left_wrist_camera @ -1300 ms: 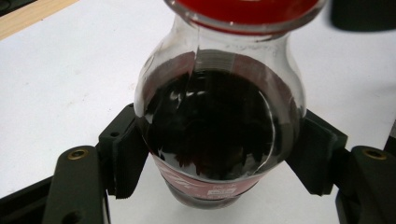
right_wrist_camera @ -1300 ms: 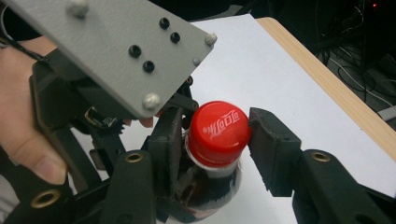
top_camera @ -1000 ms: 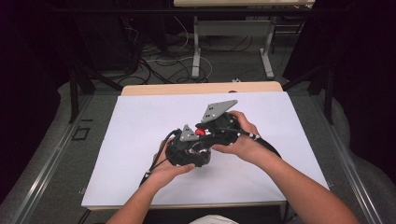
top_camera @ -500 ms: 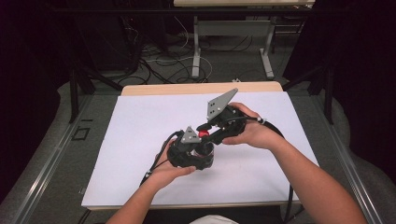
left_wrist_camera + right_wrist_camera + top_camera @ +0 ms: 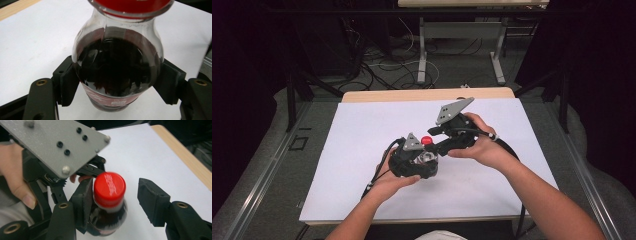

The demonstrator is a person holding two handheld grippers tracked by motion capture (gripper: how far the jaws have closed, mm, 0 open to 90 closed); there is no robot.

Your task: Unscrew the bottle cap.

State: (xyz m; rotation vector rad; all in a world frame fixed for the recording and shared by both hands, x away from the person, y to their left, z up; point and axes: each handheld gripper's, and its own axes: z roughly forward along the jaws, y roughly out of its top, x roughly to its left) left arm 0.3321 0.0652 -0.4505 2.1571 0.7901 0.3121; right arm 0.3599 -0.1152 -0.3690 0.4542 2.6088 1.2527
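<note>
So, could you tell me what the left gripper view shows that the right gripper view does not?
The left gripper view shows the left gripper clamped on the bottle's dark bulging body, pads pressed to both sides. The right gripper view shows the right gripper, whose jaws have just been opening around the red cap, one pad beside it and the other apart, plus the left gripper's grey plate. Both share the bottle and the white table.

The left claw (image 5: 424,159) is held low, its jaws clamped shut on a load. The right claw (image 5: 434,145) is angled toward it, jaws just opened, one pad (image 5: 85,200) in contact.
</note>
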